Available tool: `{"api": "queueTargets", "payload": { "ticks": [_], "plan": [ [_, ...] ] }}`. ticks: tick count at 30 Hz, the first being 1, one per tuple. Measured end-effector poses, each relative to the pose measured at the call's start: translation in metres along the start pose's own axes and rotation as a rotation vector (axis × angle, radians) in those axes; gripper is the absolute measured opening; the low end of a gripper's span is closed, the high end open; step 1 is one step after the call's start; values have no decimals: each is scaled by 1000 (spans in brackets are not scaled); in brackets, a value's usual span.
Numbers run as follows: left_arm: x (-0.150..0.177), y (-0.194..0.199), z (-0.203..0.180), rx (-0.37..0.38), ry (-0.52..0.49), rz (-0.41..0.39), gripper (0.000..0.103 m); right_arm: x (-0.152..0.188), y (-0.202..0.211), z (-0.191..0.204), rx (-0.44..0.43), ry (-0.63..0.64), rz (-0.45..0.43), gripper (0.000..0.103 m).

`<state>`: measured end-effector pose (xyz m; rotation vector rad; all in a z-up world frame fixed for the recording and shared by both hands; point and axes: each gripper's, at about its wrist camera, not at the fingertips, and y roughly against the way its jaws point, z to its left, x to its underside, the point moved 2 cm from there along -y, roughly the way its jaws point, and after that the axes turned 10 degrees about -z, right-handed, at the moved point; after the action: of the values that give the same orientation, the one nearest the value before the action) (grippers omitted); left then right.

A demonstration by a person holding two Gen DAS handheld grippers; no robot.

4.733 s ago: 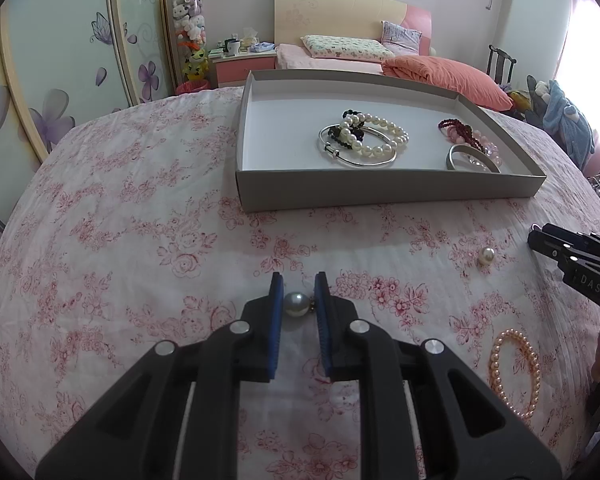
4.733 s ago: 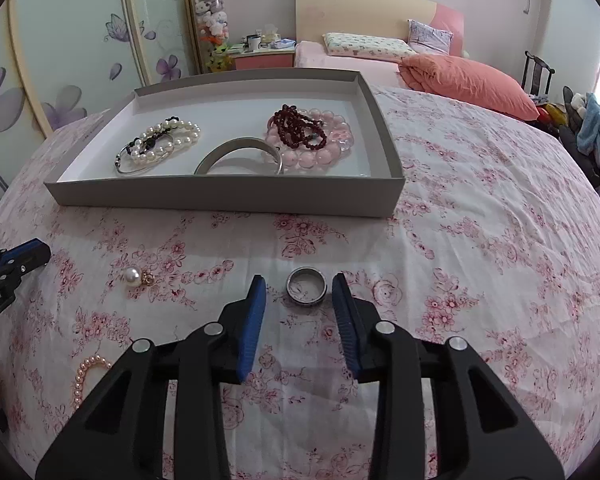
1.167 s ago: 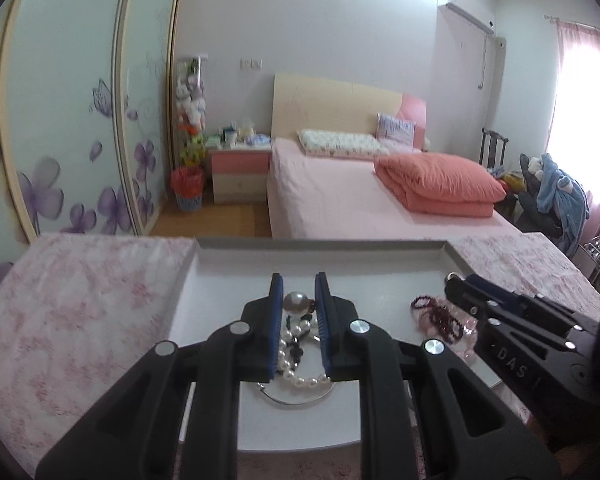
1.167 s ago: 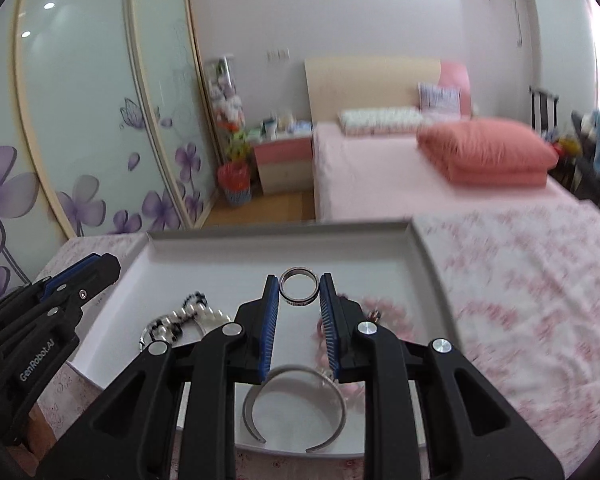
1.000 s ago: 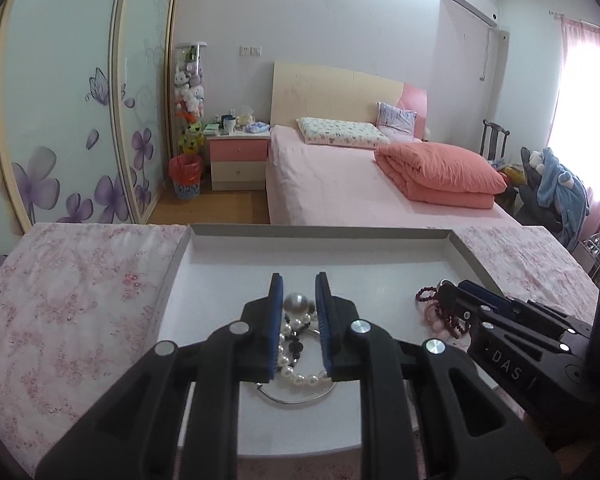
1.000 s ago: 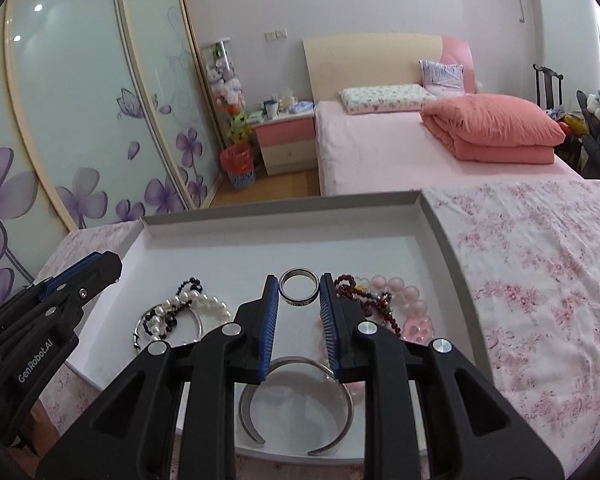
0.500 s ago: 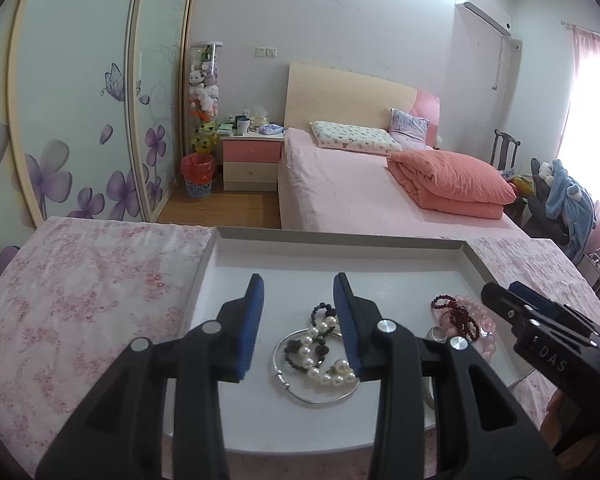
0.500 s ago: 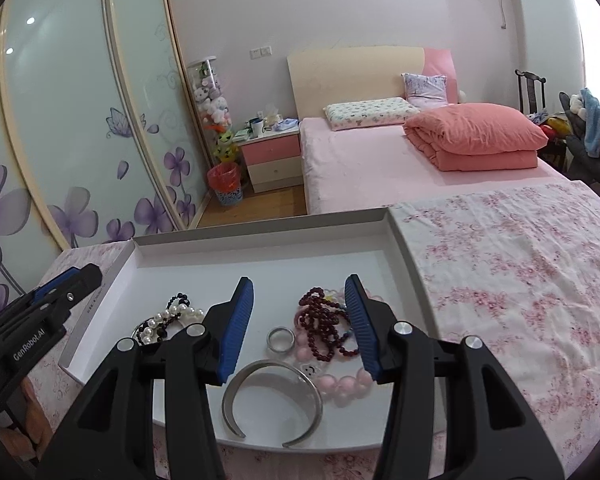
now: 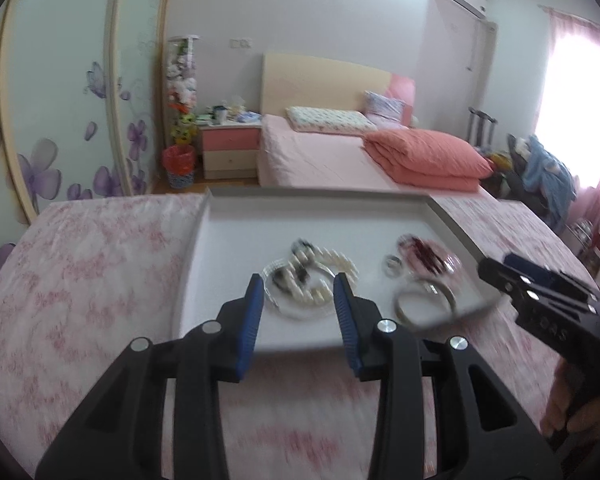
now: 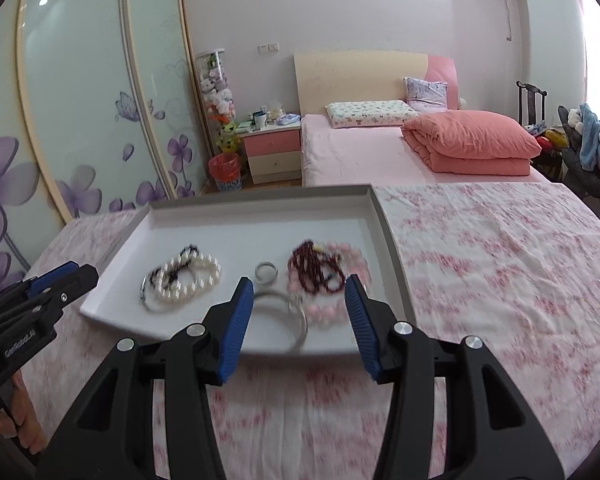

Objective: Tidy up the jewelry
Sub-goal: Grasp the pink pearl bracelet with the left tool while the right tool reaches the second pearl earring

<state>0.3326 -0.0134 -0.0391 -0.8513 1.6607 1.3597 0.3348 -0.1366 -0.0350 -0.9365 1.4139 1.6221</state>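
Worktop under pink floral cloth (image 10: 500,260) carries your shallow grey tray (image 10: 388,236); pink bed (image 10: 360,152) behind. Left tongs (image 9: 299,294) and right tongs (image 10: 299,300) gape wide, empty.

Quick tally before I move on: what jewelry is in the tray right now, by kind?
Pearl bracelet: 1
Dark red bead bracelet: 1
Pink bead bracelet: 1
Silver bangle: 1
Silver ring: 1
Total: 5 pieces told apart in the tray; blur could hide smaller ones.
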Motion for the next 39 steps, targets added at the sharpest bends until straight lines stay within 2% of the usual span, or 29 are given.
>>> {"api": "queueTargets", "payload": {
  "ticks": [11, 16, 20, 25, 32, 39],
  "plan": [
    [68, 47, -44, 229, -89, 178, 36, 41, 52, -8, 14, 44, 59, 49],
    [96, 52, -62, 266, -143, 257, 36, 59, 70, -12, 17, 29, 86, 49],
    [106, 50, -68, 233, -185, 287, 32, 66, 75, -18, 30, 15, 95, 49],
    [108, 50, -63, 170, -221, 285, 8, 67, 77, -20, 36, 9, 99, 49],
    [102, 50, -31, 79, -197, 284, 7, 68, 73, -8, -1, 37, 120, 49],
    [85, 36, 26, -97, -109, 263, 6, 70, 56, 24, -58, 85, 175, 49]
  ]
}}
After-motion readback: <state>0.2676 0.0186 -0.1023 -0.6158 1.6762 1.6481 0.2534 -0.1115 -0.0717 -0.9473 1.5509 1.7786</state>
